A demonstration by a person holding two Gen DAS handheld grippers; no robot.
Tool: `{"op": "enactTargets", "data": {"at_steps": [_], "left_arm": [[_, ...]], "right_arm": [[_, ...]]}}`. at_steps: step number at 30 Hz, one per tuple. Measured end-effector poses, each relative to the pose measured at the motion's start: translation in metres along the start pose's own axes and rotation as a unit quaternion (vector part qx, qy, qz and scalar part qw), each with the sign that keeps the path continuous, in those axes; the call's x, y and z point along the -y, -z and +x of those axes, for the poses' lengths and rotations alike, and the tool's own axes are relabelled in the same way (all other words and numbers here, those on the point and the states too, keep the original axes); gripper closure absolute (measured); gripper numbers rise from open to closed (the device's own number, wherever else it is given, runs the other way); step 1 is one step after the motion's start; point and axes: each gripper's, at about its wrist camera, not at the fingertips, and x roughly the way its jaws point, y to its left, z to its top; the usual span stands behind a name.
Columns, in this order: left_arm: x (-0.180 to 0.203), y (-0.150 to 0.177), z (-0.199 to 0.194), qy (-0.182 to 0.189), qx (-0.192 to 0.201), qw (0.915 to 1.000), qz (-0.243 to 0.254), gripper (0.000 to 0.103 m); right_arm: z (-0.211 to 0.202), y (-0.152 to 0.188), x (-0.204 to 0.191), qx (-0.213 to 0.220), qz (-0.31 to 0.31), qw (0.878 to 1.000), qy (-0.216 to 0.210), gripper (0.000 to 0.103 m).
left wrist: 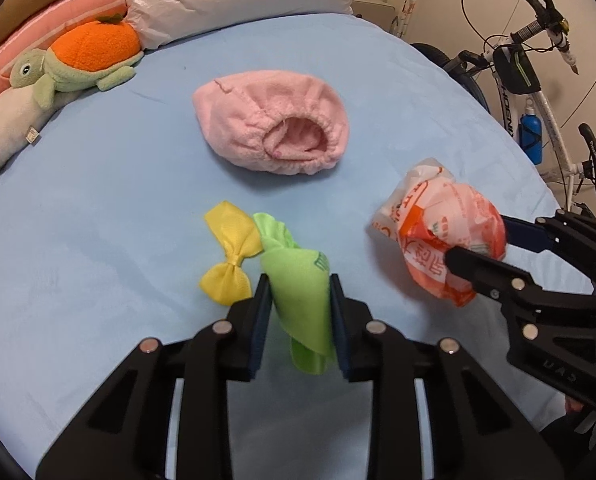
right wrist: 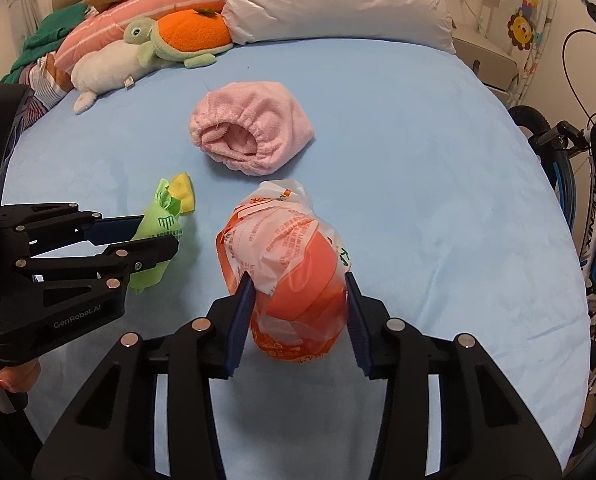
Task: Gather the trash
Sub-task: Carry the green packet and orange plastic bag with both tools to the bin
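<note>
The left tongs (left wrist: pixel 298 312) are gripping a crumpled green wrapper (left wrist: pixel 298 280) beside a yellow bow (left wrist: pixel 230 256), and the right tongs (right wrist: pixel 298 312) are gripping an orange plastic bag (right wrist: pixel 290 264), probably so that both pieces of trash can be lifted together. Everything is lying on a light blue bed sheet (right wrist: pixel 438 160), near a pink towel cap (right wrist: pixel 250 136). A bicycle (left wrist: pixel 538 92) is standing beside the bed.
</note>
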Motion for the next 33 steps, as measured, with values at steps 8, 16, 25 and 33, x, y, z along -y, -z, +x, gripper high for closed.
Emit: {"op": "enactTargets", "data": {"at_steps": [8,16,25,33], "left_arm": [[-0.009,0.019,-0.062,-0.011,0.025,0.9996,-0.004,0.074],[-0.032,0.062,-0.132,-0.034,0.049,0.9979,-0.026,0.074],[-0.073,0.122,-0.225,-0.083,0.085,0.9904,-0.07,0.074],[-0.118,0.179,-0.305,-0.137,0.117,0.9745,-0.133,0.074]], "right_arm": [[-0.039,0.005,-0.024,0.017,0.006,1.0,-0.006,0.062],[-0.092,-0.001,-0.069,0.052,-0.019,0.998,-0.015,0.062],[-0.147,-0.001,-0.149,0.087,-0.067,0.992,-0.06,0.061],[-0.186,0.003,-0.239,0.109,-0.127,0.979,-0.12,0.062]]}}
